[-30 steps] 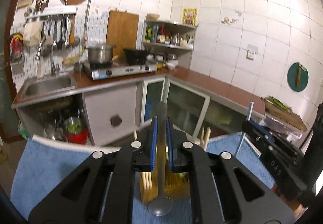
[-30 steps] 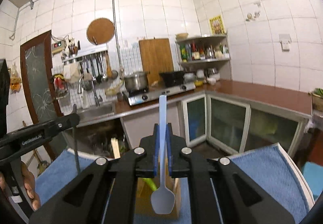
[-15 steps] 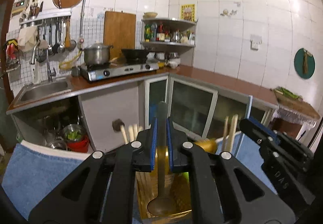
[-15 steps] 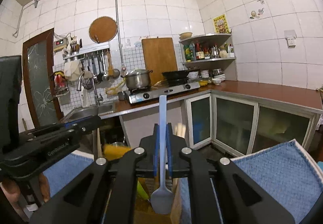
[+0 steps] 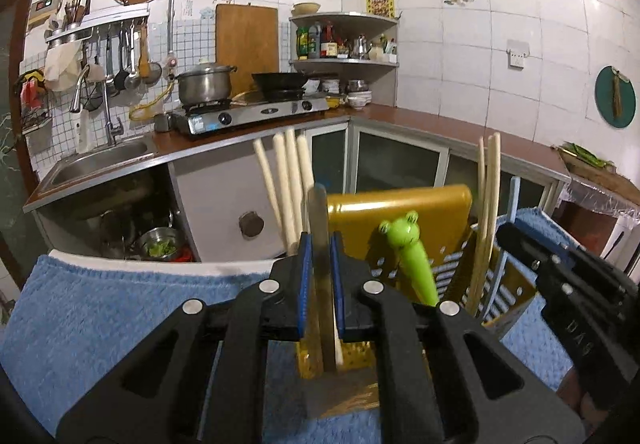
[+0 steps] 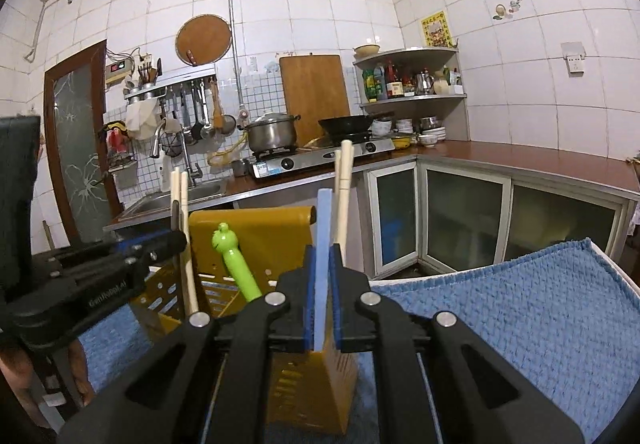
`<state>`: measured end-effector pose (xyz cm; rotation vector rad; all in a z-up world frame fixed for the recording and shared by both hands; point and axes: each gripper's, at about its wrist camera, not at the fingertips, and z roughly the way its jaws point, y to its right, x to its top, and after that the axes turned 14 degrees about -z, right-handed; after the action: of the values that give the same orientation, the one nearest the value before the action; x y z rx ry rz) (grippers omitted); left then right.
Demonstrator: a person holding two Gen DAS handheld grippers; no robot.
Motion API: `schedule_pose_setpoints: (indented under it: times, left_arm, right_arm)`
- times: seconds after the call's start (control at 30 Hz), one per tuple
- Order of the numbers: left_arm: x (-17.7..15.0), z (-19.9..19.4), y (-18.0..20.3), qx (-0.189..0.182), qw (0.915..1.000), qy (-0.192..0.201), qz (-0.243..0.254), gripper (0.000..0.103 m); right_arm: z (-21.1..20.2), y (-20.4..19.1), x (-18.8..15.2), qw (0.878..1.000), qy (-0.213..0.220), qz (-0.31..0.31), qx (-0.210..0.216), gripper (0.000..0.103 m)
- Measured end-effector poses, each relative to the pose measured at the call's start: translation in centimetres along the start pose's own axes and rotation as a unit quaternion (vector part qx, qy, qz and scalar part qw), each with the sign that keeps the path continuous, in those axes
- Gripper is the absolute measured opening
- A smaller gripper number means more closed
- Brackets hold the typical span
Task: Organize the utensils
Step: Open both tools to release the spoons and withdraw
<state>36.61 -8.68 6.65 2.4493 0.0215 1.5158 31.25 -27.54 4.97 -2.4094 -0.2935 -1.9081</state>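
A yellow slotted utensil holder (image 5: pixel 400 216) (image 6: pixel 256 228) stands on a blue towel (image 5: pixel 100 316). It holds pale chopsticks (image 5: pixel 288 188) and a green frog-headed utensil (image 5: pixel 408 256) (image 6: pixel 234 264). My left gripper (image 5: pixel 320 284) is shut on a grey metal spoon (image 5: pixel 320 240) whose bowl end reaches down into the holder's left compartment. My right gripper (image 6: pixel 322 288) is shut on a light blue plastic spoon (image 6: pixel 323 244), its lower end inside the holder's right end. The right gripper also shows in the left wrist view (image 5: pixel 560 284), and the left one shows in the right wrist view (image 6: pixel 100 268).
The towel's white edge (image 6: pixel 612 264) lies at the right. Behind are a kitchen counter with a sink (image 5: pixel 100 160), a gas stove with a pot (image 5: pixel 204 84) and a wok, a corner shelf (image 5: pixel 344 40) and glass cabinet doors.
Both grippers have come down and closer to the yellow holder. The bowls of the metal spoon and the blue spoon have gone down inside it.
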Motion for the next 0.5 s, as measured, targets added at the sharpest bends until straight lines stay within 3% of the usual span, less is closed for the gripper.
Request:
schedule_pose_setpoints:
  times: [0.13, 0.2, 0.27, 0.3, 0.4, 0.47, 0.5]
  left_arm:
    - [-0.1, -1.3, -0.3, -0.005, 1.0000, -0.004, -0.006, 0.010]
    - [0.2, -2.4, -0.5, -0.005, 0.9999, -0.006, -0.010, 0.023]
    - [0.4, -4.2, -0.9, 0.000, 0.9998, 0.005, -0.019, 0.045]
    - [0.5, -4.9, -0.9, 0.001, 0.9998, 0.009, -0.019, 0.049]
    - [0.3, -7.7, -1.3, 0.010, 0.9997, 0.023, -0.008, 0.062]
    - [-0.4, -10.3, -1.8, 0.013, 0.9990, 0.041, -0.008, 0.087]
    - [-0.7, -11.3, -2.0, 0.017, 0.9986, 0.049, -0.010, 0.092]
  right_arm:
    - [-1.0, -0.3, 0.5, 1.000, -0.004, -0.002, 0.009, 0.008]
    - [-1.7, -0.3, 1.0, 1.000, -0.010, -0.002, 0.008, 0.010]
    - [-2.8, -0.2, 1.3, 1.000, -0.010, -0.002, 0.003, 0.025]
    - [-3.5, -0.2, 1.5, 1.000, -0.009, -0.004, -0.003, 0.035]
    - [-5.6, -0.4, 1.6, 1.000, -0.019, -0.012, -0.011, 0.038]
    - [-7.3, -0.8, 1.2, 0.999, -0.023, -0.015, -0.017, 0.042]
    - [-8.4, -1.1, 1.0, 0.999, -0.023, -0.017, -0.019, 0.048]
